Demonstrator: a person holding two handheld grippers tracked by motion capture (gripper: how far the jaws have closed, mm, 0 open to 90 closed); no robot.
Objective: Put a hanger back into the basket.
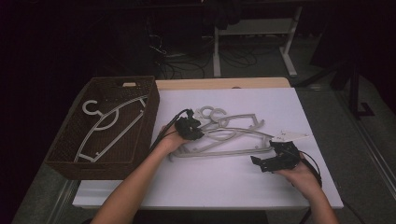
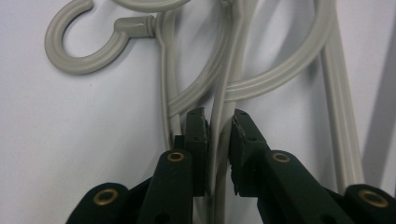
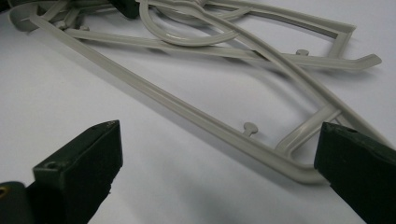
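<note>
Several grey plastic hangers [image 1: 229, 135] lie tangled on the white table top [image 1: 224, 186]. My left gripper [image 1: 189, 127] sits at the pile's left end, just below the hooks [image 1: 212, 113]. In the left gripper view its jaws [image 2: 219, 119] are shut on a thin upright bar of one hanger [image 2: 217, 154], with a hook [image 2: 84, 46] lying beyond at the upper left. My right gripper [image 1: 267, 153] rests low at the pile's right end. Its jaws [image 3: 218, 128] stand wide open, nothing between them, and a hanger's rounded corner [image 3: 299, 170] lies just in front.
A dark wicker basket [image 1: 70, 158] stands at the table's left edge with one grey hanger [image 1: 109, 126] inside. Beyond the table are a white desk frame [image 1: 217, 51] and loose cables on the floor. Bare white surface stretches along the near edge between my two arms.
</note>
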